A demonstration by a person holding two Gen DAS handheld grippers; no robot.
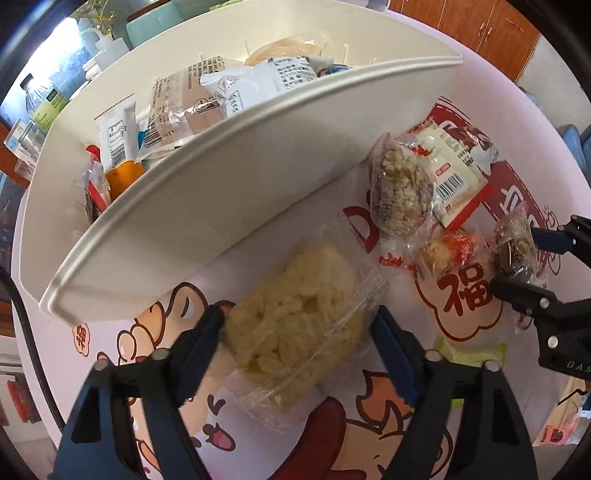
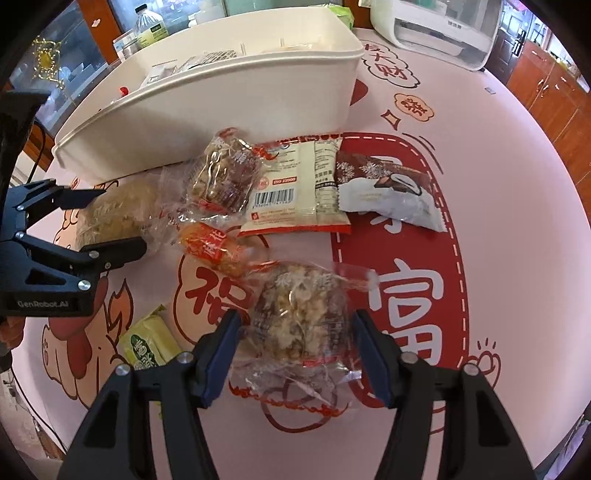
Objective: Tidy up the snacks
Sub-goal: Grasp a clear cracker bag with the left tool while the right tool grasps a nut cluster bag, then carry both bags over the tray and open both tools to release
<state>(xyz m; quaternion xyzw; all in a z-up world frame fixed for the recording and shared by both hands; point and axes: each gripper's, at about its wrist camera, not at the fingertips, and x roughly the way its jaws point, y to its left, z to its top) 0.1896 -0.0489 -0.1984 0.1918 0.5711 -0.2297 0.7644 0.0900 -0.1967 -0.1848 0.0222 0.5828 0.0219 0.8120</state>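
A yellow puffed-rice cake in clear wrap [image 1: 295, 317] lies on the printed tablecloth, just in front of the white bin [image 1: 221, 155]. My left gripper [image 1: 297, 332] points down over it, its blue pads pressing the wrap on both sides. A brown nut-covered ball in clear wrap [image 2: 303, 314] sits between the pads of my right gripper [image 2: 295, 332], which touch its wrapper. The left wrist view shows that gripper [image 1: 513, 260] at the right edge, clamped around the brown ball [image 1: 515, 247]. The bin holds several packets.
Loose snacks lie between the grippers and the bin [image 2: 221, 85]: another nut ball [image 2: 225, 170], a white-and-red packet [image 2: 295, 188], a chocolate cake pack [image 2: 388, 188], an orange-wrapped twist [image 2: 214, 247] and a green pack [image 2: 147, 343]. A white appliance [image 2: 443, 26] and bottles [image 2: 149, 26] stand behind.
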